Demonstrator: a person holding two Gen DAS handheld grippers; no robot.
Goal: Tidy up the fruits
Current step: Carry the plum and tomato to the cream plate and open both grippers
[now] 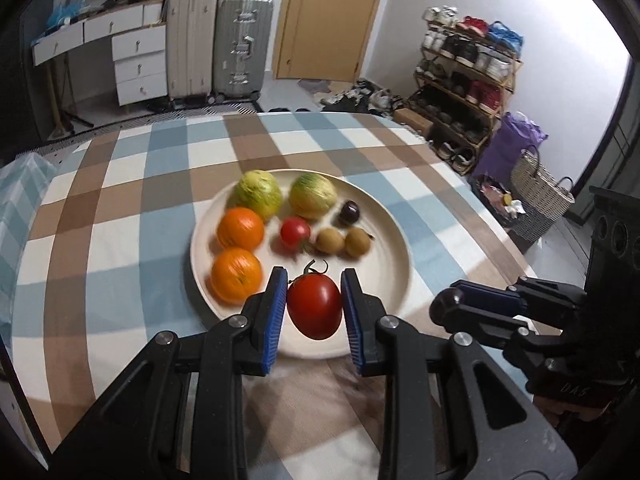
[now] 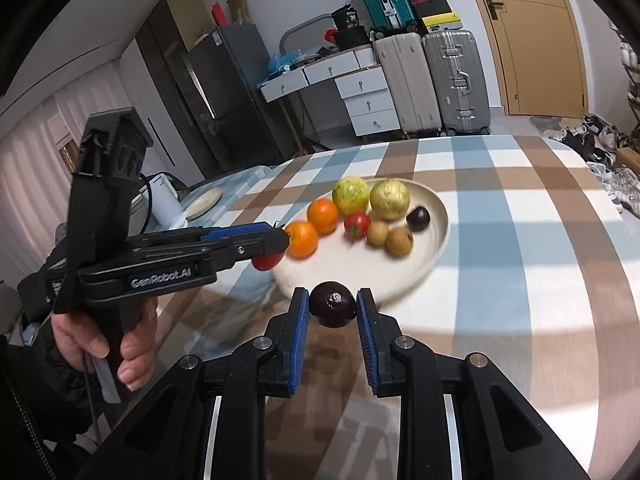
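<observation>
A cream plate (image 1: 392, 280) (image 2: 436, 232) on the checked tablecloth holds two yellow-green fruits (image 1: 260, 194), two oranges (image 1: 240, 228), a small tomato (image 1: 295, 232), two kiwis (image 1: 330, 241) and a dark plum (image 1: 349, 213). My left gripper (image 1: 314, 300) is shut on a large red tomato (image 1: 315, 306) over the plate's near rim; it also shows in the right wrist view (image 2: 266, 261). My right gripper (image 2: 333, 306) is shut on a dark plum (image 2: 333, 304) just before the plate's near edge. It appears at the right of the left wrist view (image 1: 460, 308).
The checked tablecloth (image 1: 120, 240) covers the table. Suitcases (image 1: 240, 48), a white drawer desk (image 1: 136, 60) and a shoe rack (image 1: 464, 80) stand beyond it. A small plate (image 2: 206, 200) and a white appliance (image 2: 164, 200) sit at the table's far left.
</observation>
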